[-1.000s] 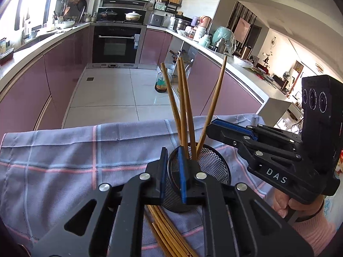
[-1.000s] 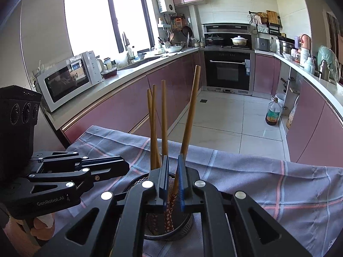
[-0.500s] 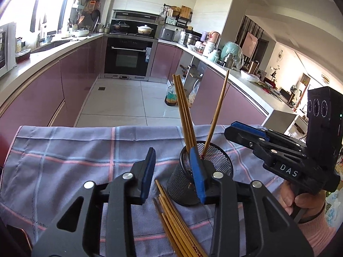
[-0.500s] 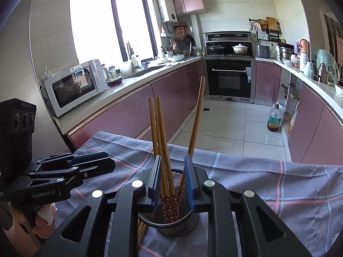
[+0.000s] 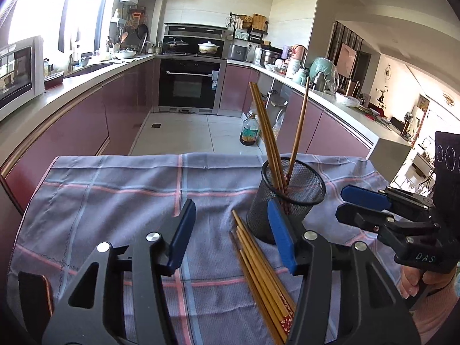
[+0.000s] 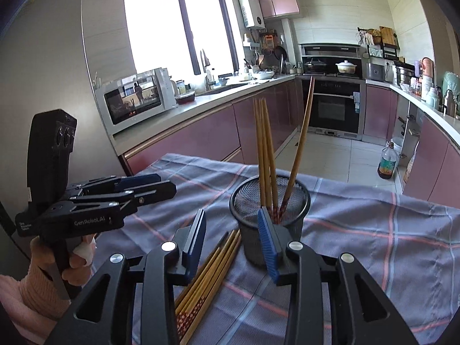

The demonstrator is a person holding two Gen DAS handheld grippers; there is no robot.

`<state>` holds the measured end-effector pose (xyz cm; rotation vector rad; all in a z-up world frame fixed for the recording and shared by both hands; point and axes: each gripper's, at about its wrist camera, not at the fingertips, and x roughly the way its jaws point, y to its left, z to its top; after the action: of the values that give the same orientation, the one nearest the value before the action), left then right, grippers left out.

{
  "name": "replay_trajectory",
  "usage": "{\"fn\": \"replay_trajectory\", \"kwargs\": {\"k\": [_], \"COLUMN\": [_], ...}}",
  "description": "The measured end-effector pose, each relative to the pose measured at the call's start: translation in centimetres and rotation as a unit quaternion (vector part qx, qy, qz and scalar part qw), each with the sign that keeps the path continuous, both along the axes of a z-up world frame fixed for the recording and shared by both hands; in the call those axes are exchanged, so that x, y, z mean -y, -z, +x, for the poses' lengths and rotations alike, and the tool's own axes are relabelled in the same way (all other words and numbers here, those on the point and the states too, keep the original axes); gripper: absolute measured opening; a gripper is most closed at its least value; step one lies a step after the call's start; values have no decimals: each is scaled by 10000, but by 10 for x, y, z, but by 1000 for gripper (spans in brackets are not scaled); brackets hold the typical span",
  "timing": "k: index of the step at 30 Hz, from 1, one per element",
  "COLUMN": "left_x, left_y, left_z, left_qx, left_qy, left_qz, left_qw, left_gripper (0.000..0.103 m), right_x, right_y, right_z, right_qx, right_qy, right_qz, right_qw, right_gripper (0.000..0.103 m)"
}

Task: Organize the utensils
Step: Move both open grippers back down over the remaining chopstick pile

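Both grippers opening, nothing gripped: left gripper (image 5: 233, 234), right gripper (image 6: 233, 243). Four chopsticks (image 6: 266, 149) upright in mesh holder (image 5: 299, 198); loose chopsticks (image 5: 264, 281) lie on cloth (image 5: 115, 201) beside it.

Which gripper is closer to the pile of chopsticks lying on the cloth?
Hard to call, probably left. The left gripper, jaws opening and empty, hangs right over the loose chopsticks. The right gripper, also opening and empty, hangs over them too.
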<state>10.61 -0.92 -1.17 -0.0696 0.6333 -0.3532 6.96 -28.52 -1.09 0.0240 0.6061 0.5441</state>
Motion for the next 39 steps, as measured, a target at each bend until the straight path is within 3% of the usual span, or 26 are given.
{"fn": "replay_trajectory", "kwargs": {"k": [7,14,24,30,39], "left_x": [-2,7,28,30,23], "left_y": [43,77,101,102,102], "left_z": [-19,-28,-26,-25,-23], "left_qx": [-560,-995,-1389,-1360,-1427], "left_qy": [106,253,446,421,476], "left_qz": [141,210,386,579,567], "left_qw": [9983,9945,9885,9881,9870], "left_gripper": [53,53,52,45,38], "right_x": [-8,-17,-27,-28,-28], "right_y": [54,76,89,93,91], "right_z": [-5,-8,-2,0,0], "right_qx": [-832,-1182,-1421,-1455,-1420], "right_qy": [-112,-159,-107,-95,-12], "right_qz": [-127,-146,-228,-331,-506], "right_qw": [9964,9928,9895,9888,9886], "right_gripper": [35,35,27,25,25]}}
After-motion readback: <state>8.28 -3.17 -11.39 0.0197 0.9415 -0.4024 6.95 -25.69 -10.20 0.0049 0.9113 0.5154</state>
